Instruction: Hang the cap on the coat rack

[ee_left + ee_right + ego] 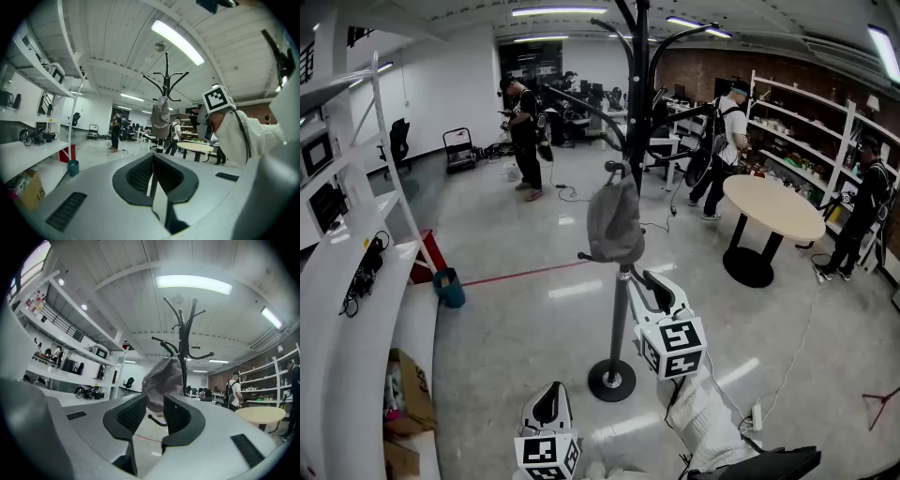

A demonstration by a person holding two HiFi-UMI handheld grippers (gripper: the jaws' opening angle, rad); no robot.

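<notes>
A grey cap [614, 220] hangs on a low hook of the black coat rack [637, 94], its crown drooping beside the pole. My right gripper [639, 281] is just below and in front of the cap, jaws open and apart from it. In the right gripper view the cap [164, 380] shows beyond the open right gripper [153, 412], with nothing held between the fingers. My left gripper [547, 401] stays low near my body, shut and empty. From the left gripper view the cap [160, 117] hangs far ahead of the shut left gripper [153, 176].
The rack's round base [611, 380] stands on the glossy floor. A white shelf unit [342, 309] with a cardboard box [403, 389] runs along the left. A round table [773, 208] stands at the right, with several people farther back and a cable [787, 361] on the floor.
</notes>
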